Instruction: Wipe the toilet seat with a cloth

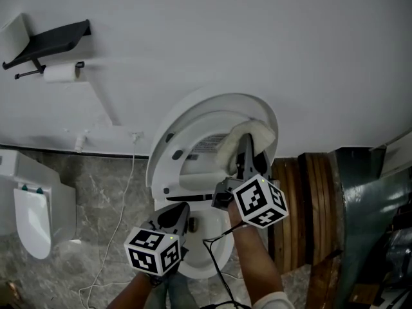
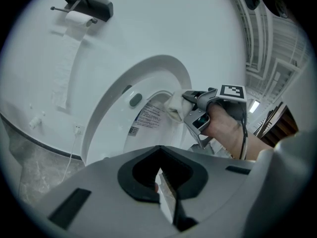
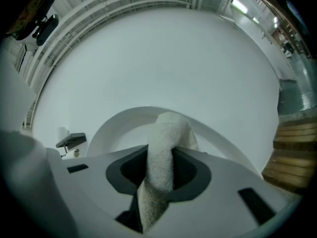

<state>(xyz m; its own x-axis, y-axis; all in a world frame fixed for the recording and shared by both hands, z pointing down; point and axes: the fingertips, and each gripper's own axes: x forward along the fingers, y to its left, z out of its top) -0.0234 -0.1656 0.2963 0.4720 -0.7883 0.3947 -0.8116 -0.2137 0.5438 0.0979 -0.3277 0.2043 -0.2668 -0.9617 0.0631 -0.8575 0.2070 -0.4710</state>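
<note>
White fluffy cloth (image 1: 250, 136): pinched by right hand-held gripper (image 1: 246, 153), at two o'clock on raised white toilet seat (image 1: 193, 122).
Left hand-held gripper (image 1: 174, 215): jaws together.

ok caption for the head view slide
Right hand-held gripper holds a cloth against the raised toilet seat

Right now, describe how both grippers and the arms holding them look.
The left gripper and right gripper are pale grey with dark fingers. Each bears a white cube of black square markers. A black cable trails from the right one; its arm wears a white cuff.
</note>
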